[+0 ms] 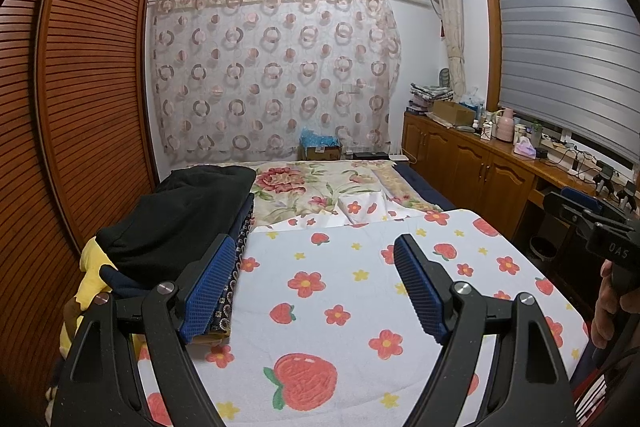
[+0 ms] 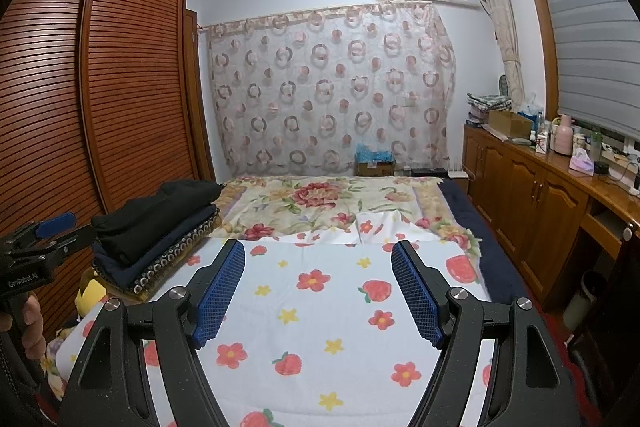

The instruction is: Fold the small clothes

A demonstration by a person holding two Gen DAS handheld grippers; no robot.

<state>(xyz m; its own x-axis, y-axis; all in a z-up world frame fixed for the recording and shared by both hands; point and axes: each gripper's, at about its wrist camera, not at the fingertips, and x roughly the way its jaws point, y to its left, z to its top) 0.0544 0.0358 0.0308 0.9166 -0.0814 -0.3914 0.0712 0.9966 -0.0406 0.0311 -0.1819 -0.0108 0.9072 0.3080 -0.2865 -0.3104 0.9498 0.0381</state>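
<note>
A: Where are the clothes?

B: A stack of clothes (image 1: 188,219) sits at the bed's left edge, beside the strawberry-print towel (image 1: 340,287). A black garment (image 2: 160,211) lies on top, darker folded pieces under it, something yellow (image 1: 90,267) beneath.

A: And the claws?

B: The left gripper (image 1: 316,287) and right gripper (image 2: 318,291) both hover over the towel, jaws spread wide, holding nothing.

A: How would the black garment handle?

B: Likely soft, light and floppy, sagging when lifted. Pinching two corners or an edge, one gripper each, would probably keep it spread.
</note>
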